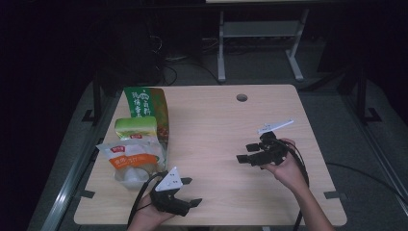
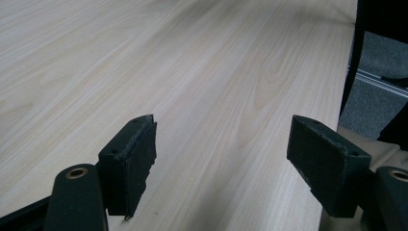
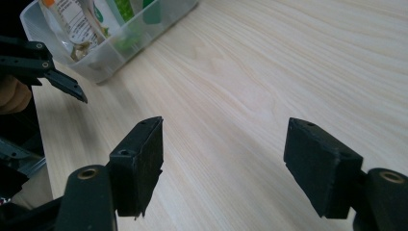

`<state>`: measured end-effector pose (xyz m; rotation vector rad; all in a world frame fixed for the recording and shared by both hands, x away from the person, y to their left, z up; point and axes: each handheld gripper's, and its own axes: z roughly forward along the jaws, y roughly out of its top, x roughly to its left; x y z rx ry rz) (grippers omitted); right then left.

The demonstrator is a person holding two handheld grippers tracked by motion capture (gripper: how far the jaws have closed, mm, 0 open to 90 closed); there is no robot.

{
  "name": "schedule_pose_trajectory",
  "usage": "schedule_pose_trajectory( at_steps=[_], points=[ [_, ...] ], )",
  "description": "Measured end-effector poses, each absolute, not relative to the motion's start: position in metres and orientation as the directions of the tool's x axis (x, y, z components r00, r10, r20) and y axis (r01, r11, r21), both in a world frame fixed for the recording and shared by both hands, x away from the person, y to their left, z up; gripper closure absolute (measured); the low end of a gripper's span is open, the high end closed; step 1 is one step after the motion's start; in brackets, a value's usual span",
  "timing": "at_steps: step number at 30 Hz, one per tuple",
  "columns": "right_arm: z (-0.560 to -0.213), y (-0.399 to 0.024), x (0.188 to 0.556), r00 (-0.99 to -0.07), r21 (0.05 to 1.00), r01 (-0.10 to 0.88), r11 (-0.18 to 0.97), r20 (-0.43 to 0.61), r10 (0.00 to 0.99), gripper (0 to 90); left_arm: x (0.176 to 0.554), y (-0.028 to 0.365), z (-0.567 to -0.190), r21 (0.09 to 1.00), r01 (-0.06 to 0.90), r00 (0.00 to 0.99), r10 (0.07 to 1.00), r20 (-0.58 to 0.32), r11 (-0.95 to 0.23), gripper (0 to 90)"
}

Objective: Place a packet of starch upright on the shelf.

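My left gripper (image 1: 191,191) lies near the table's front edge, held by a hand, jaws wide apart with nothing between them. In the left gripper view its jaws (image 2: 223,130) stand open over bare wood. My right gripper (image 1: 244,151) is held at the middle right, pointing left, and is also open and empty. The right gripper view has its jaws (image 3: 223,130) apart above the tabletop, with the left gripper (image 3: 43,67) at the far left. A clear plastic bin (image 3: 120,48) holds snack bags: a tall green bag (image 1: 144,103), a yellow-green pack (image 1: 136,127) and an orange-and-white bag (image 1: 129,161).
The light wooden table (image 1: 216,125) has a round cable hole (image 1: 242,97) near its back edge. The table's edge (image 2: 337,96) runs close by on the right in the left gripper view. Dark floor and a desk frame (image 1: 260,43) lie beyond.
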<state>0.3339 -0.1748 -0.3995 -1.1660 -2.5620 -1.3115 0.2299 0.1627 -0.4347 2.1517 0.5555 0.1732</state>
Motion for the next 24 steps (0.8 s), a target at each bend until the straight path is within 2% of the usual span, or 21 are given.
schedule_pose_trajectory(
  at_steps=[24],
  points=[
    [-0.419,-0.202,0.309,-0.689,0.674,0.661,0.330,0.372,0.622,29.3,0.228,0.163,-0.435,0.791,0.334,0.888,0.452,-0.082,-0.513,25.2]
  ],
)
